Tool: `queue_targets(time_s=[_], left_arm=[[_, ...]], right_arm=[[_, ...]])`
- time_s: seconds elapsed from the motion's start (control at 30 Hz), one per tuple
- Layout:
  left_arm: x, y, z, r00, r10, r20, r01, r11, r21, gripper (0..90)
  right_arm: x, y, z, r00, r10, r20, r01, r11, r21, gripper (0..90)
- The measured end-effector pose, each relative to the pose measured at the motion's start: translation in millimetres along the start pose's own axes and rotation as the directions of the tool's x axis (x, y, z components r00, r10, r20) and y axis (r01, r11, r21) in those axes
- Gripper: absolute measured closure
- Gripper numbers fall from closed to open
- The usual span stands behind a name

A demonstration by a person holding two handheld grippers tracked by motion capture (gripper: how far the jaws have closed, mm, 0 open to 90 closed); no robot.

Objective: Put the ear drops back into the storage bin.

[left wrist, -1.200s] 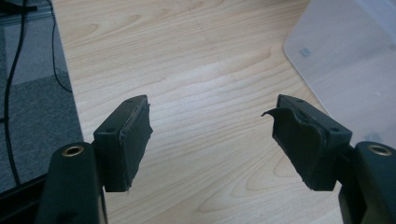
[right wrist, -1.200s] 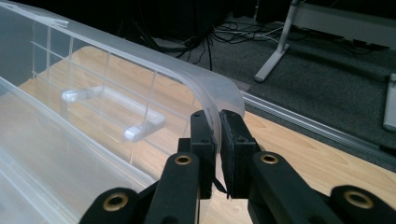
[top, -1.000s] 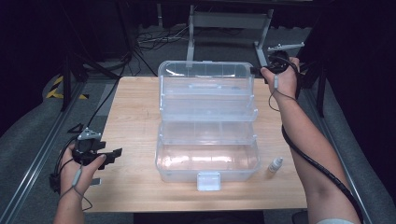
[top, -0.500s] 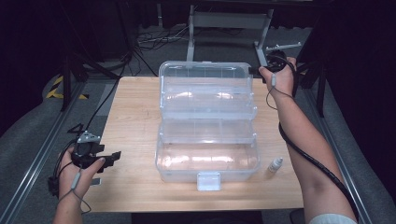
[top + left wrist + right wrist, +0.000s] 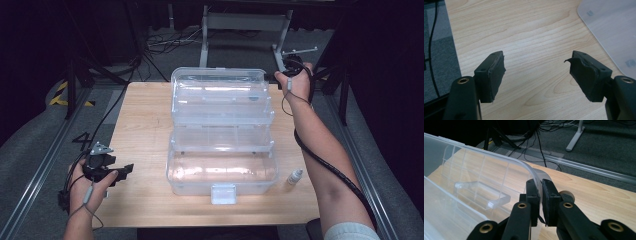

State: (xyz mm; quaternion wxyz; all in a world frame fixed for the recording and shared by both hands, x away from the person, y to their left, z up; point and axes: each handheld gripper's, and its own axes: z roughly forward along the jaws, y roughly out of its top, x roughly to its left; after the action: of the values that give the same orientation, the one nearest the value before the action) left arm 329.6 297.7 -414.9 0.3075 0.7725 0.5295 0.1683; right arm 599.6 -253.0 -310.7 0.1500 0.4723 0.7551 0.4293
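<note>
Right now my right gripper (image 5: 541,192) is pinched onto the rim of the lid (image 5: 499,172) of the clear plastic box (image 5: 222,135), at the lid's far right corner. The box stands in the middle of the wooden table (image 5: 145,120), opened out in tiers, with the lid standing up at the back. My left gripper (image 5: 537,72) waits with its jaws spread wide and nothing between them, low over the bare wood near the table's front left corner, well apart from the box. A small bottle (image 5: 295,176) stands just beside the box's front right corner.

I judge the step in hand to be swinging the lid, most likely to close it. Next I need to keep the pinch firm on that thin, slippery rim and follow its arc.
</note>
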Motion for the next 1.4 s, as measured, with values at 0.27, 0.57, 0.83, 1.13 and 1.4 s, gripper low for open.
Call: queue_targets(time_s=[0.27,0.57,0.83,1.13,1.4], left_arm=[[2.0,-1.2,-4.8,0.9999,-0.01,-0.003,0.01,0.9997,-0.024,29.3],[2.9,0.5,-3.1,0.9999,-0.014,-0.001,0.014,0.9995,-0.029,29.3],[5.3,1.8,0.8,0.9999,-0.014,0.008,0.014,0.9996,-0.024,29.3],[9.3,1.3,5.9,0.9998,-0.012,0.015,0.012,0.9999,-0.009,29.2],[10.9,-0.1,5.9,0.9997,-0.015,0.02,0.015,0.9999,-0.005,29.0]], right_arm=[[-5.8,-1.7,8.9,0.9992,0.039,-0.009,-0.039,0.999,0.018,85.1],[-8.9,-2.7,13.5,0.9985,0.053,-0.014,-0.052,0.998,0.028,85.0],[-13.0,-4.0,20.8,0.997,0.076,-0.019,-0.075,0.996,0.045,85.0],[-19.8,-7.9,34.2,0.9925,0.121,-0.017,-0.119,0.99,0.08,85.0],[-23.9,-12.6,42.7,0.9894,0.144,-0.019,-0.141,0.986,0.092,84.9]])
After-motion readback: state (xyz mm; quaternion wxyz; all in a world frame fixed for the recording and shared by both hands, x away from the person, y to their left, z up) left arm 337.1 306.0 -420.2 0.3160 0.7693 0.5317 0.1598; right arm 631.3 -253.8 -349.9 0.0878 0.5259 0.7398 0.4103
